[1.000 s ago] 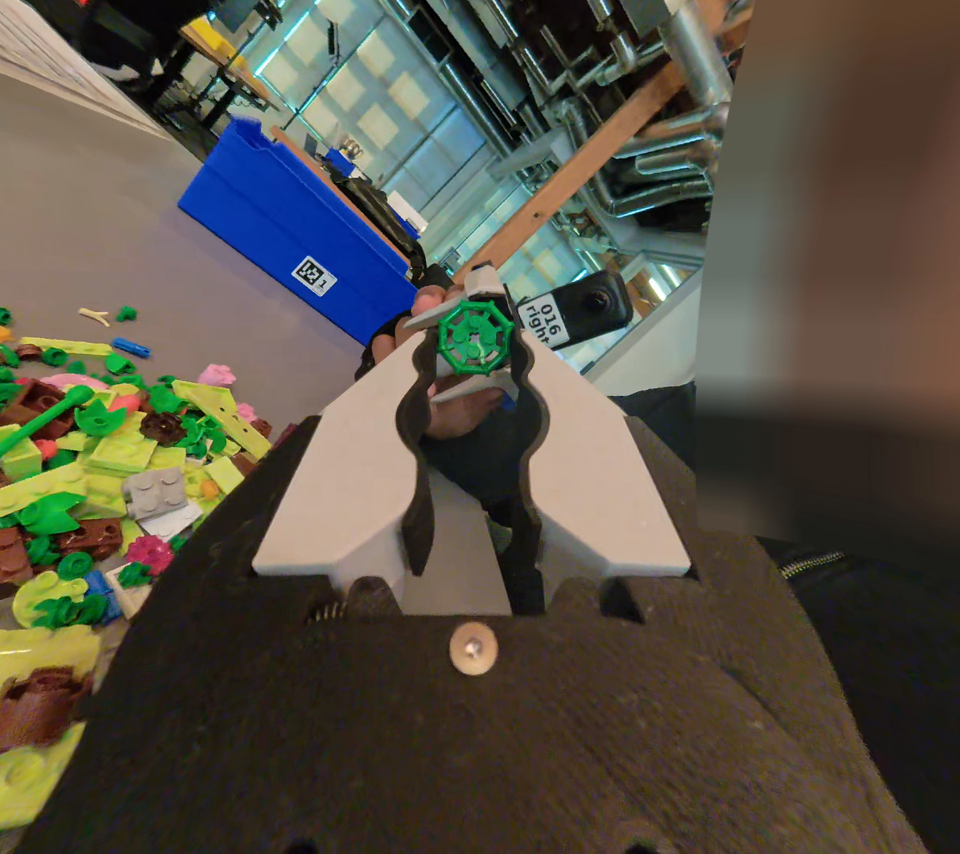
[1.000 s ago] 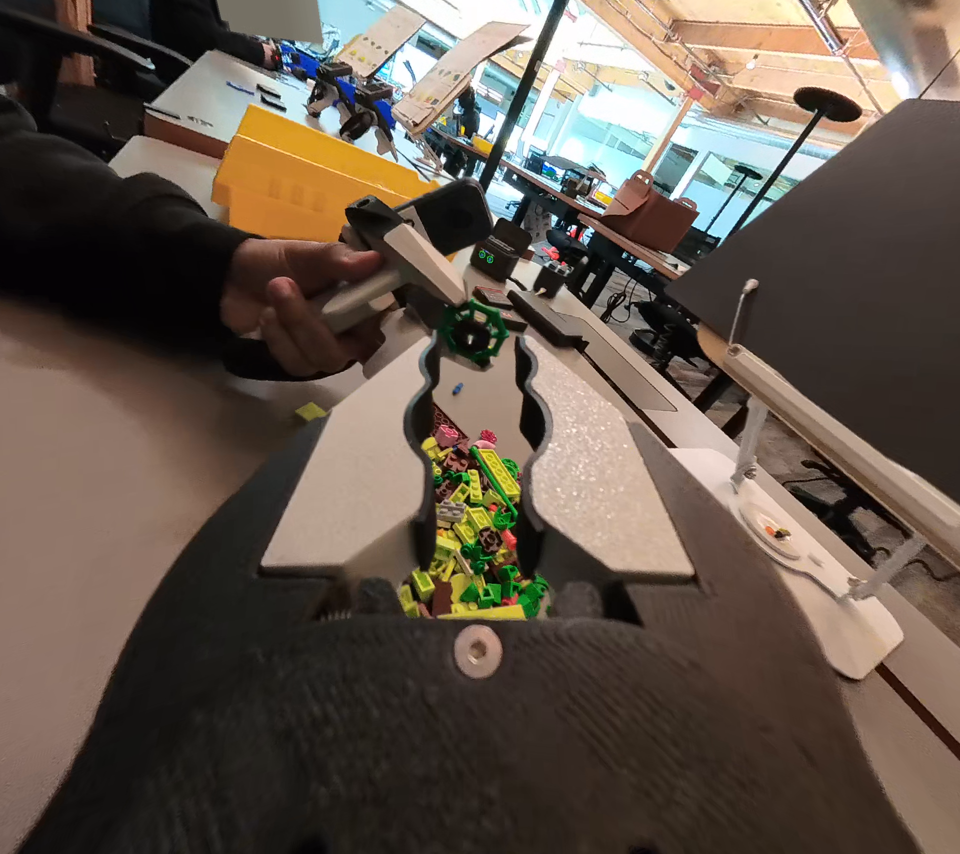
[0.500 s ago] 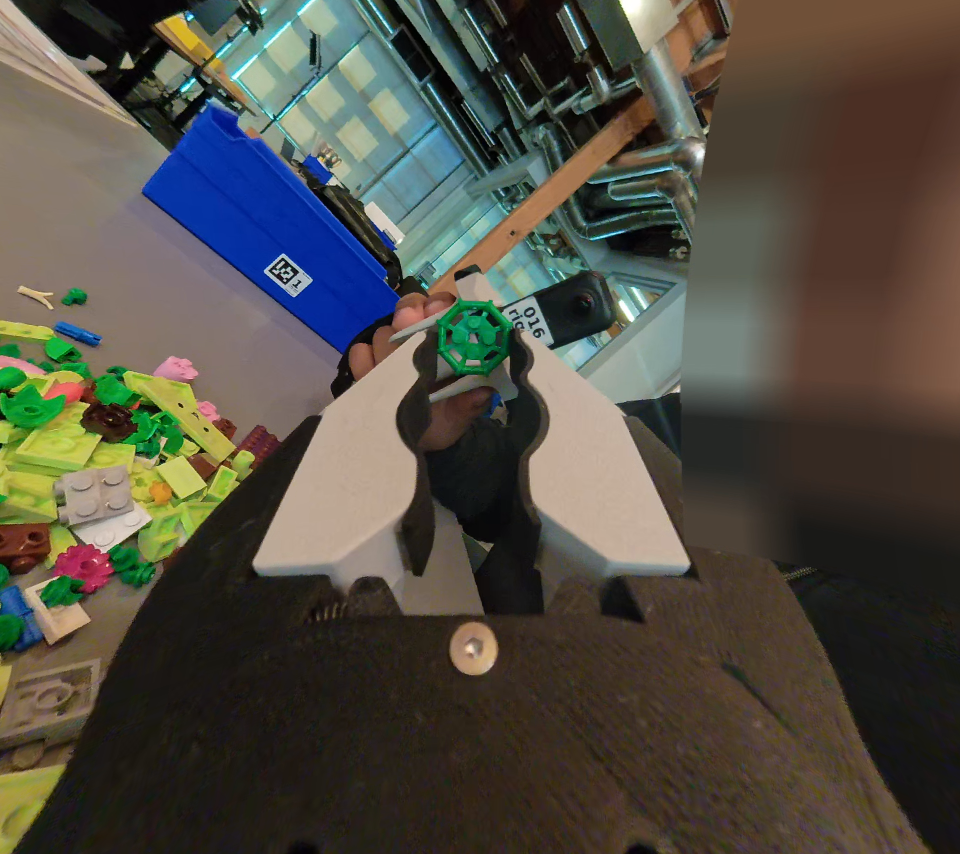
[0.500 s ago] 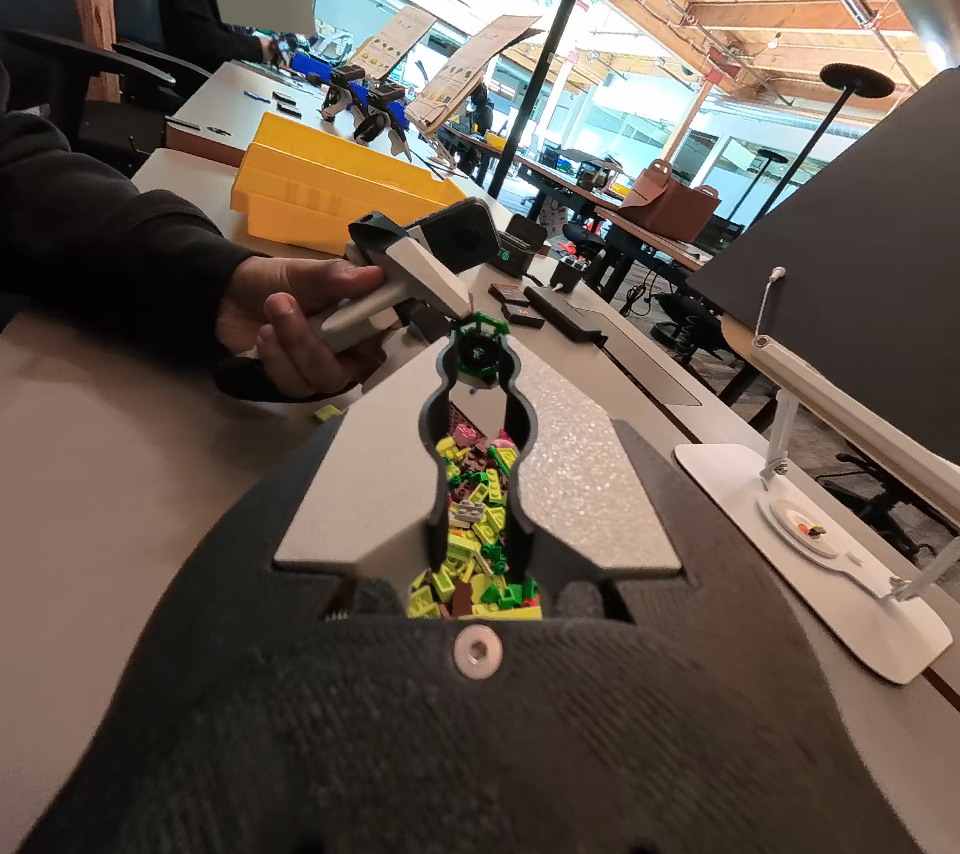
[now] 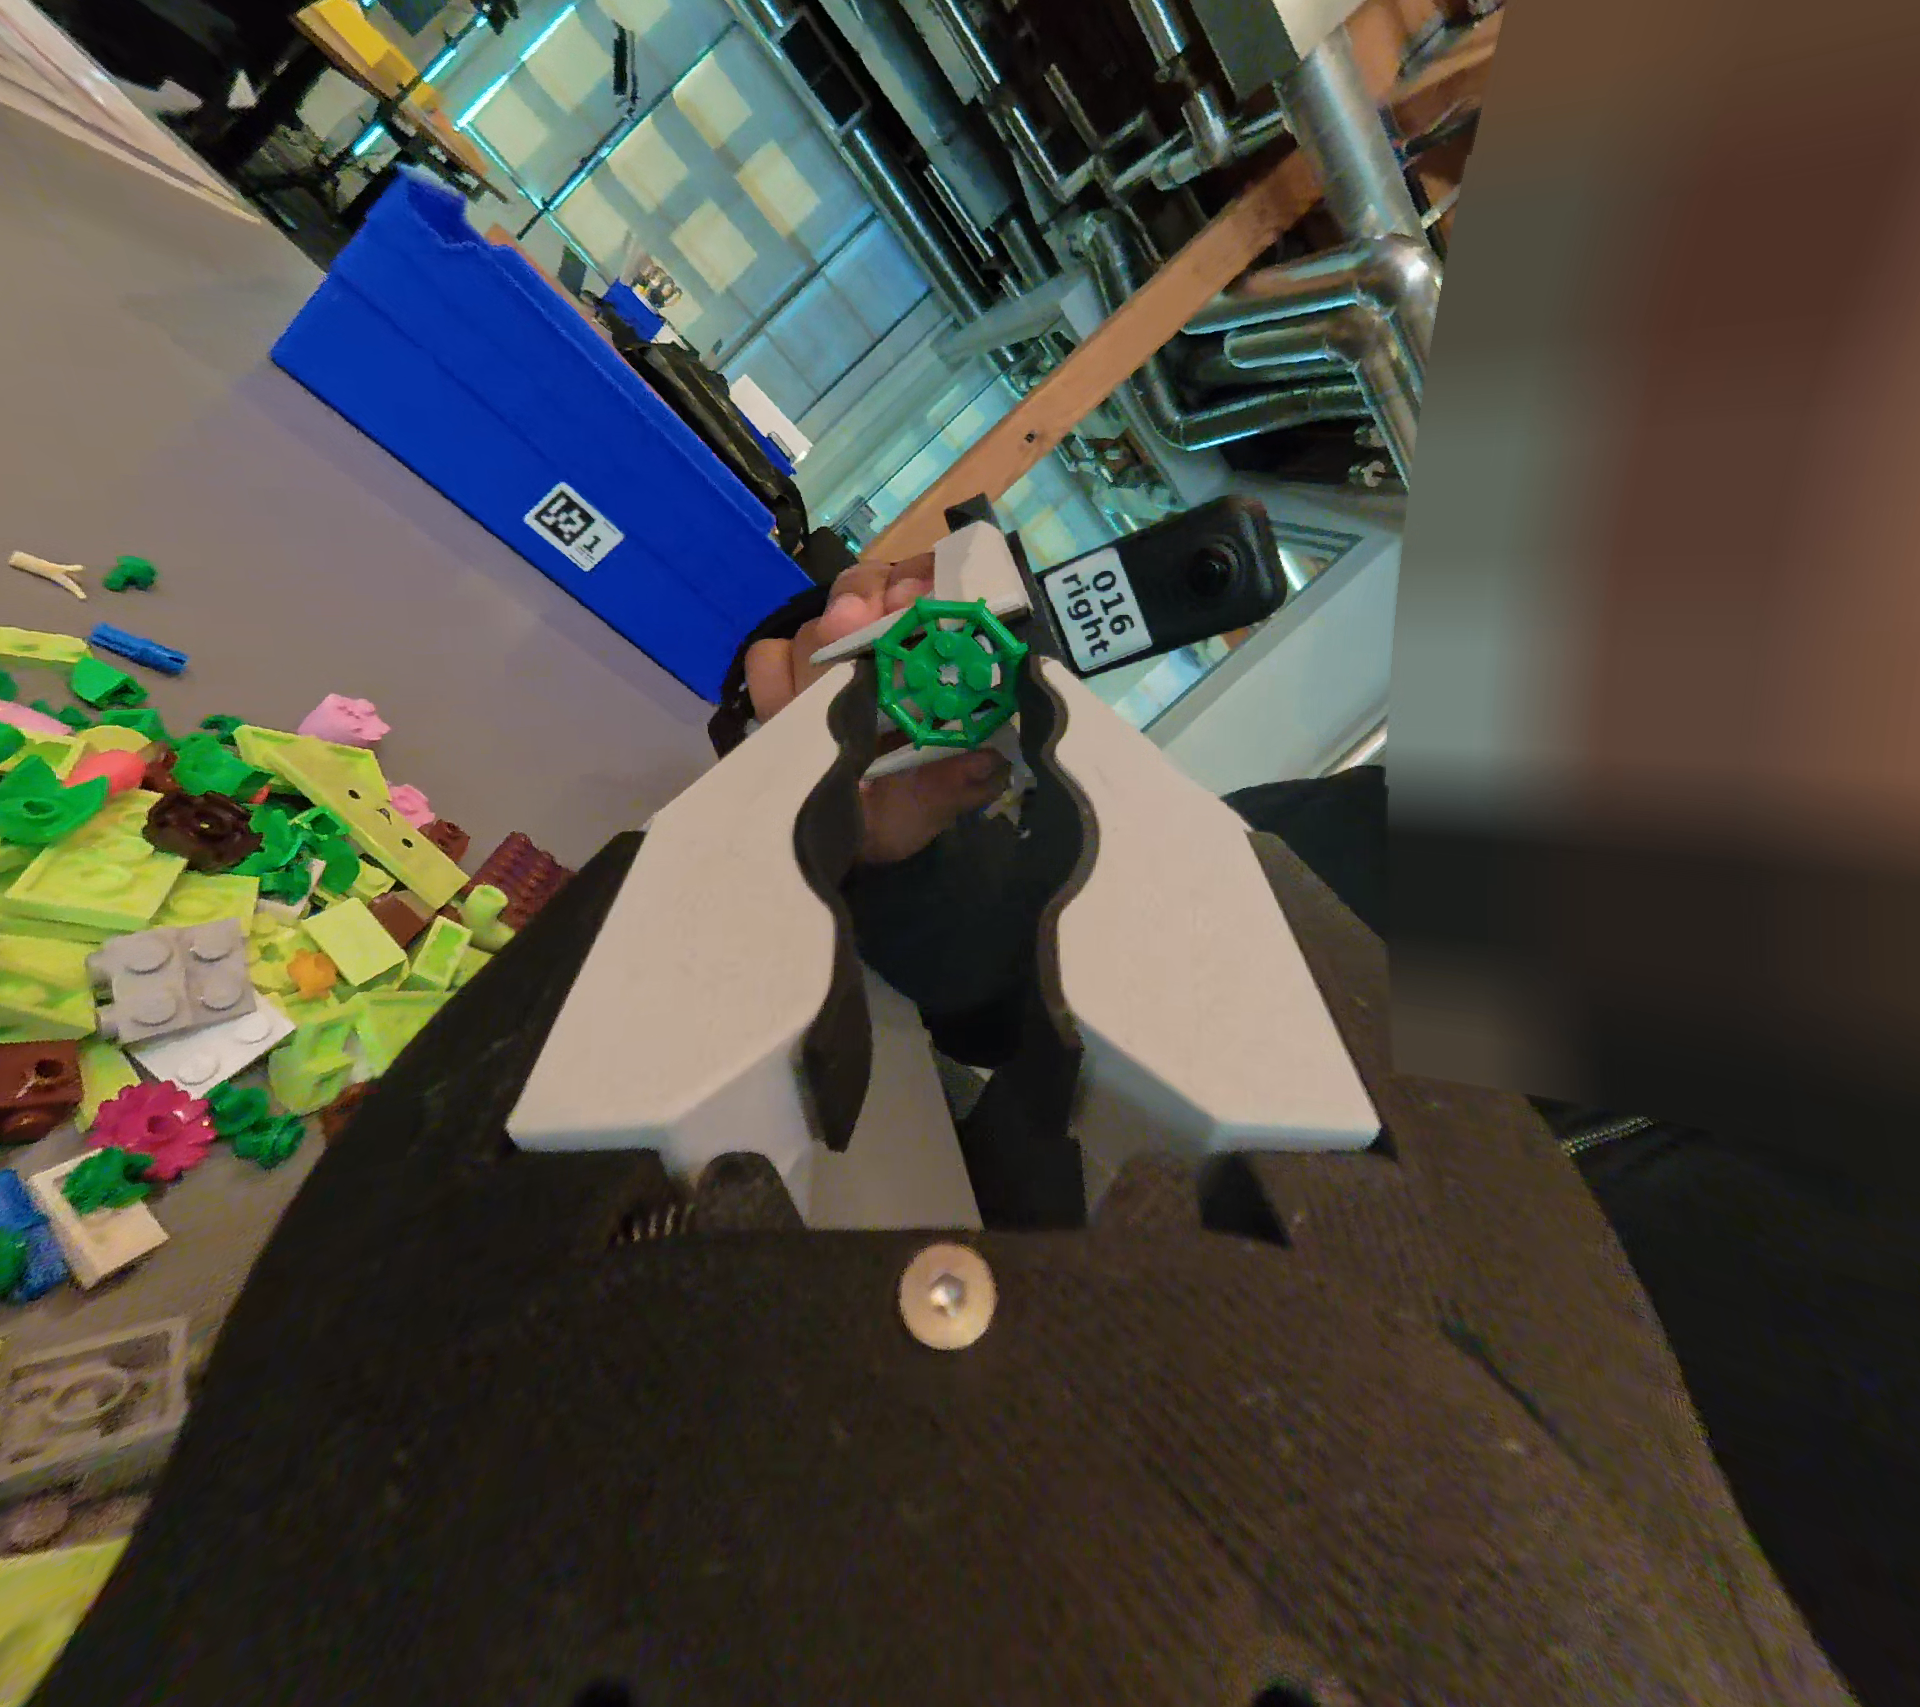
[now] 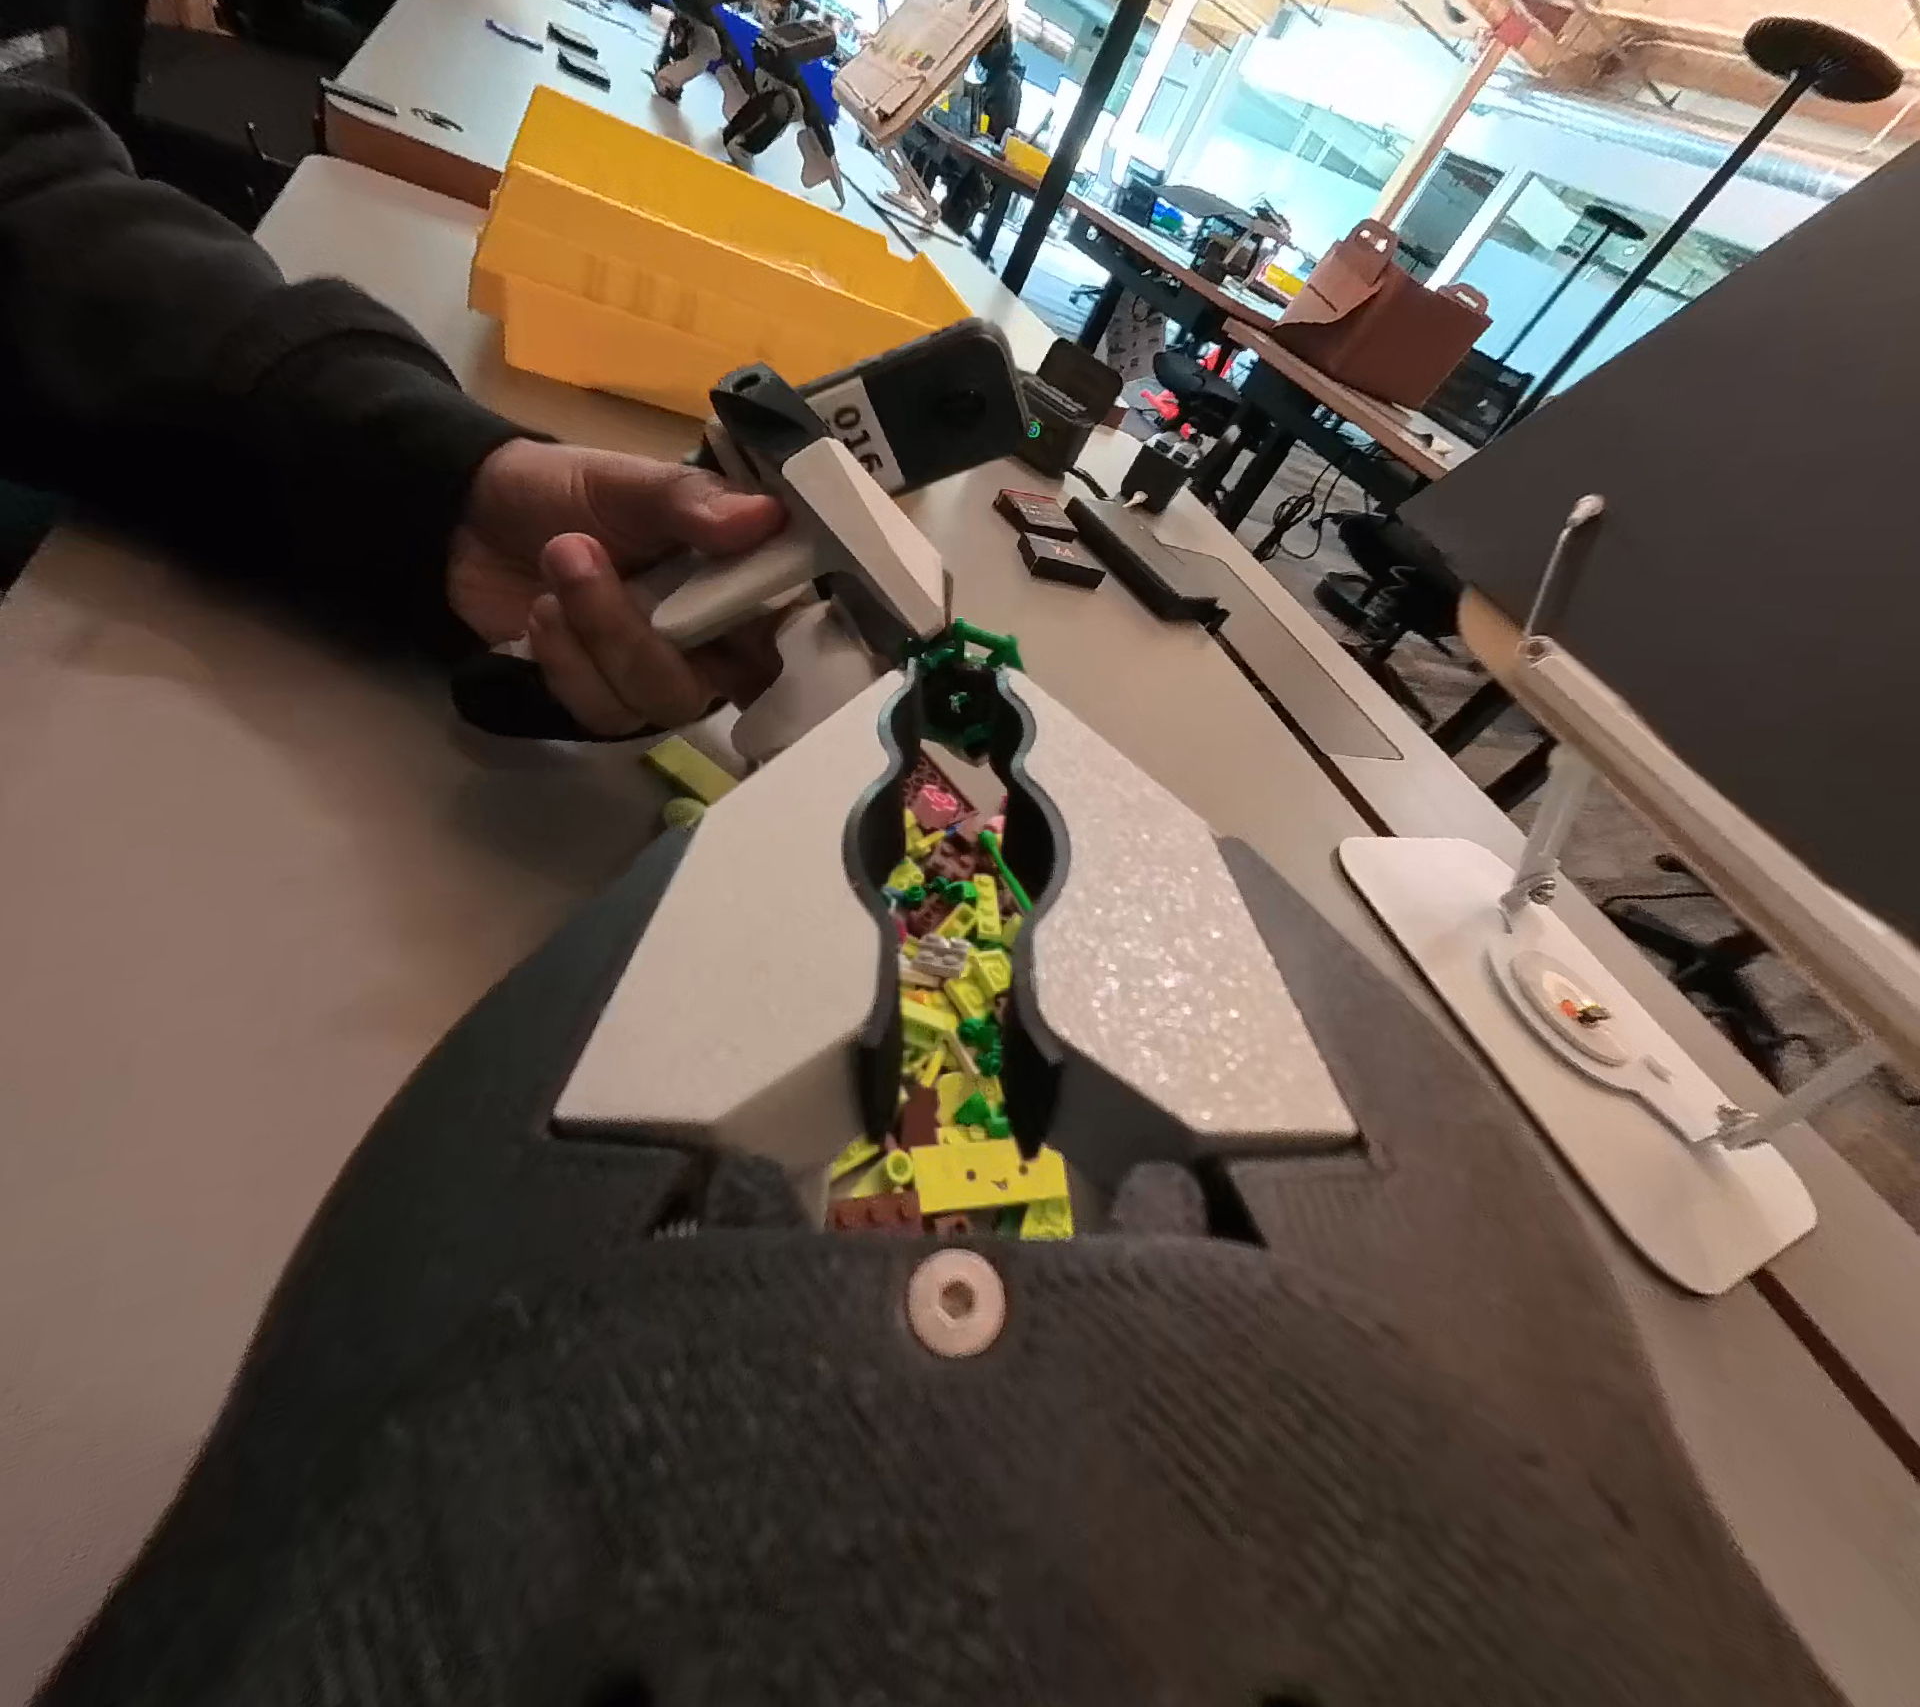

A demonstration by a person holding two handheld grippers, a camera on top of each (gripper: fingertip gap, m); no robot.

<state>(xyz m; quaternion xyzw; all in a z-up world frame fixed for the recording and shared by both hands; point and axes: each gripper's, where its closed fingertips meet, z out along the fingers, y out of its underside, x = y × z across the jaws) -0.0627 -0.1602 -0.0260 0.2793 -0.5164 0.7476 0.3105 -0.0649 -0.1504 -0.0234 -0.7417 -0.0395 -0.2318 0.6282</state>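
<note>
**Two tongs meet on one green wheel above the brick pile**

Raised clear of the brick pile (image 5: 156,878), a green web-spoked wheel (image 5: 948,673) sits clenched by its rim between the tips of the left gripper (image 5: 948,683), flat face turned toward that gripper's camera. The right gripper (image 6: 961,707) comes at it from the opposite side and crosswise, its fingers narrowed above and below the same wheel and apparently pinching it. A blue bin (image 5: 499,410) stands beyond the pile.
</note>
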